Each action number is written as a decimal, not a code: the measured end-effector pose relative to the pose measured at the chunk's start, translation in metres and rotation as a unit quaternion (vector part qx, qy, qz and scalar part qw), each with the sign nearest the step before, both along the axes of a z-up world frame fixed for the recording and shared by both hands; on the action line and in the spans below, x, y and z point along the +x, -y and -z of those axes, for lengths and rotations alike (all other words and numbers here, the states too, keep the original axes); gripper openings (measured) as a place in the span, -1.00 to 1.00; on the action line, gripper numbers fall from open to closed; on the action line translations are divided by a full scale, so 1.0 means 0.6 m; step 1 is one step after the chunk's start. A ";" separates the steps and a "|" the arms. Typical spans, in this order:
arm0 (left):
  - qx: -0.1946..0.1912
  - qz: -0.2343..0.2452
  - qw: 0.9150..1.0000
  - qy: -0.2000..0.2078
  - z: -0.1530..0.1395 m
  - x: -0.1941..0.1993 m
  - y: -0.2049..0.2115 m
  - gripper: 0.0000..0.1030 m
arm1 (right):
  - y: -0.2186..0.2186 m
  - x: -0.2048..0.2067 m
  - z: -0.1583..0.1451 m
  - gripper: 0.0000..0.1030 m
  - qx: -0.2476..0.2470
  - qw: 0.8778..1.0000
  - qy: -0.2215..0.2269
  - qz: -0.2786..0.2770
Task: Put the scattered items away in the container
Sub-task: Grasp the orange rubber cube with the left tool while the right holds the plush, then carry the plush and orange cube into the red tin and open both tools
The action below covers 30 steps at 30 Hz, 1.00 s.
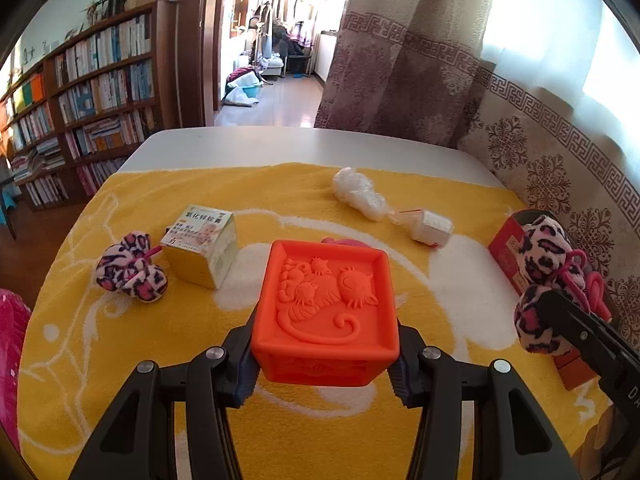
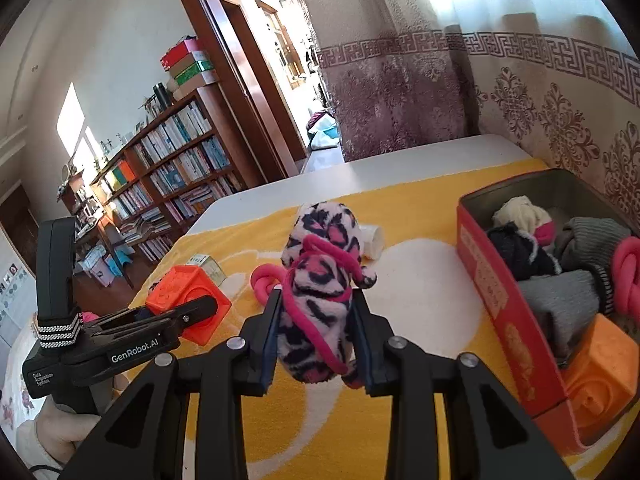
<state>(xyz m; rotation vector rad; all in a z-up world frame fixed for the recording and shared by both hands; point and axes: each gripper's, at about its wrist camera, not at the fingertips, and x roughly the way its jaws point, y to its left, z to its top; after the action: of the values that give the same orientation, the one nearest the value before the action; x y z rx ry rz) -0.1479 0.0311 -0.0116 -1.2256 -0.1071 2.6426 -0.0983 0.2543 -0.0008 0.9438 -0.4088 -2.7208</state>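
Observation:
My left gripper (image 1: 324, 360) is shut on an orange rubber block (image 1: 326, 300) with a cat relief on top, held just above the yellow towel (image 1: 120, 340). The right wrist view shows the same block (image 2: 176, 288) at the left. My right gripper (image 2: 316, 320) is shut on a pink leopard-print plush (image 2: 320, 280) wound with a pink cord. To its right stands the red tin (image 2: 500, 288), open, holding rolled socks (image 2: 560, 300) and another orange block (image 2: 600, 372). In the left wrist view the tin (image 1: 506, 248) sits at the right edge, partly hidden by the plush.
On the towel lie a second leopard plush (image 1: 130, 268), a yellow medicine box (image 1: 200, 246), a clear plastic bag (image 1: 360, 194) and a small white packet (image 1: 432, 228). A pink knotted cord (image 2: 264, 280) lies behind the held plush. A curtain (image 1: 560, 160) hangs close on the right.

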 end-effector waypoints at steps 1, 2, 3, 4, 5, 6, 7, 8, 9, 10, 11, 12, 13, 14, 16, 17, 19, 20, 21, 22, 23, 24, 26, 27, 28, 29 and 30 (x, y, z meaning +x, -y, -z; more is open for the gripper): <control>0.000 0.005 1.000 -0.003 -0.005 0.002 -0.008 0.04 | -0.012 0.004 -0.006 -0.32 0.003 1.000 -0.006 0.005; 0.001 0.010 1.000 -0.005 -0.010 0.004 -0.017 0.04 | -0.028 0.008 -0.014 -0.32 0.006 1.000 -0.013 0.015; 0.002 0.015 1.000 -0.006 -0.014 0.006 -0.025 0.04 | -0.046 0.012 -0.021 -0.32 0.008 0.999 -0.019 0.027; 0.004 0.020 1.000 -0.007 -0.017 0.007 -0.034 0.05 | -0.062 0.015 -0.026 -0.32 0.010 0.999 -0.022 0.038; 0.006 0.025 1.000 -0.008 -0.019 0.008 -0.044 0.05 | -0.084 0.018 -0.032 -0.32 0.012 0.998 -0.026 0.053; 0.006 0.030 1.000 -0.008 -0.020 0.009 -0.053 0.05 | -0.103 0.020 -0.036 -0.32 0.014 0.997 -0.028 0.065; 0.005 0.036 0.999 -0.008 -0.022 0.010 -0.064 0.05 | -0.120 0.020 -0.039 -0.32 0.015 0.997 -0.029 0.076; 0.005 0.041 0.999 -0.009 -0.023 0.011 -0.074 0.05 | -0.139 0.021 -0.042 -0.32 0.015 0.995 -0.029 0.092; 0.004 0.047 0.999 -0.009 -0.023 0.013 -0.084 0.04 | -0.158 0.021 -0.044 -0.32 0.013 0.994 -0.027 0.102; 0.004 0.052 0.999 -0.009 -0.023 0.015 -0.094 0.05 | -0.173 0.019 -0.046 -0.32 0.013 0.994 -0.023 0.106; 0.004 0.057 0.998 -0.009 -0.024 0.016 -0.104 0.05 | -0.185 0.017 -0.048 -0.32 0.012 0.994 -0.019 0.110; 0.004 0.062 0.998 -0.010 -0.025 0.017 -0.114 0.05 | -0.195 0.014 -0.049 -0.32 0.011 0.993 -0.017 0.116; 0.004 0.067 0.998 -0.011 -0.026 0.018 -0.123 0.05 | -0.202 0.011 -0.050 -0.32 0.013 0.993 -0.014 0.118; 0.004 0.071 0.997 -0.011 -0.028 0.020 -0.132 0.05 | -0.211 0.002 -0.049 -0.31 0.016 0.993 -0.009 0.114; 0.003 0.079 0.997 -0.013 -0.031 0.023 -0.149 0.05 | -0.220 -0.014 -0.043 -0.29 0.023 0.994 0.000 0.110; 0.002 0.083 0.996 -0.013 -0.032 0.024 -0.157 0.05 | -0.225 -0.022 -0.041 -0.24 0.029 0.993 0.002 0.111; -0.001 0.089 0.996 -0.013 -0.034 0.026 -0.170 0.05 | -0.237 -0.032 -0.033 -0.09 0.029 0.992 0.006 0.121; -0.002 0.092 0.996 -0.013 -0.035 0.026 -0.176 0.05 | -0.246 -0.035 -0.027 0.05 0.022 0.992 0.009 0.126; -0.003 0.094 0.995 -0.013 -0.036 0.026 -0.181 0.05 | -0.257 -0.034 -0.022 0.26 0.012 0.991 0.010 0.130; -0.004 0.097 0.995 -0.012 -0.037 0.026 -0.186 0.05 | -0.264 -0.032 -0.018 0.37 0.000 0.991 0.010 0.136; -0.005 0.100 0.995 -0.011 -0.038 0.025 -0.192 0.05 | -0.274 -0.027 -0.015 0.49 -0.011 0.989 0.006 0.145; -0.006 0.102 0.995 -0.011 -0.039 0.023 -0.196 0.05 | -0.281 -0.022 -0.013 0.49 -0.016 0.988 0.003 0.155; -0.007 0.109 0.994 -0.009 -0.041 0.019 -0.210 0.05 | -0.292 -0.013 -0.013 0.49 -0.018 0.986 0.000 0.166; -0.007 0.114 0.993 -0.008 -0.042 0.017 -0.218 0.05 | -0.297 -0.009 -0.015 0.49 -0.019 0.985 -0.004 0.171; -0.007 0.119 0.993 -0.007 -0.044 0.015 -0.227 0.05 | -0.301 -0.003 -0.018 0.49 -0.017 0.984 -0.010 0.179; -0.006 0.125 0.992 -0.006 -0.046 0.013 -0.237 0.05 | -0.305 0.003 -0.022 0.49 -0.014 0.983 -0.018 0.185; -0.005 0.131 0.991 -0.007 -0.048 0.011 -0.249 0.05 | -0.308 0.010 -0.027 0.49 -0.010 0.981 -0.027 0.192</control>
<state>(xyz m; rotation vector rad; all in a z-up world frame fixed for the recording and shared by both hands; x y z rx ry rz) -0.1414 0.1808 0.0169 -1.1380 0.0667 2.4264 -0.0925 0.4391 0.0155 0.8595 -0.6683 -3.0704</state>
